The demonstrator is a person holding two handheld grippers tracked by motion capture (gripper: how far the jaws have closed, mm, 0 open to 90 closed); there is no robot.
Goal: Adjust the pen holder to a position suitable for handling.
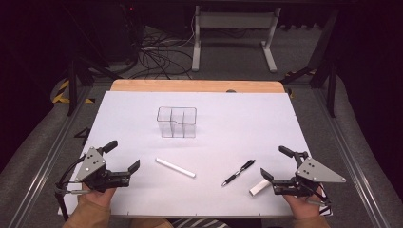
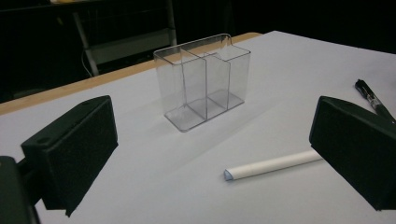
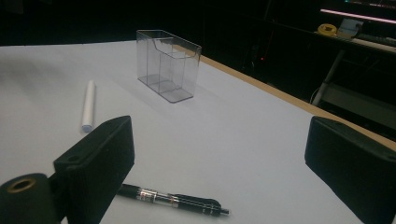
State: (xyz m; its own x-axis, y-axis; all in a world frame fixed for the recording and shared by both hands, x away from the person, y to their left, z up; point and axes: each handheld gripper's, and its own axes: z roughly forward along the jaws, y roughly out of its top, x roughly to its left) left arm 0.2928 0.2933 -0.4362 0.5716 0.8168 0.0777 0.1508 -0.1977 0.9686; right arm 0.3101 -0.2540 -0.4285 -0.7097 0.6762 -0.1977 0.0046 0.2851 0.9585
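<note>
Jaws gape empty on both sides: left gripper [image 1: 124, 157] faces the white stick [image 1: 175, 167] lying crosswise ahead, right gripper [image 1: 276, 164] nearer the black pen [image 1: 238, 172]; clear organizer [image 1: 177, 122] stands beyond.

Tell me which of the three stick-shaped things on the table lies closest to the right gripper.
The short white stub, just beside the right gripper. The black pen lies farther left of it, and the long white stick sits farther still, toward the table's middle.
</note>
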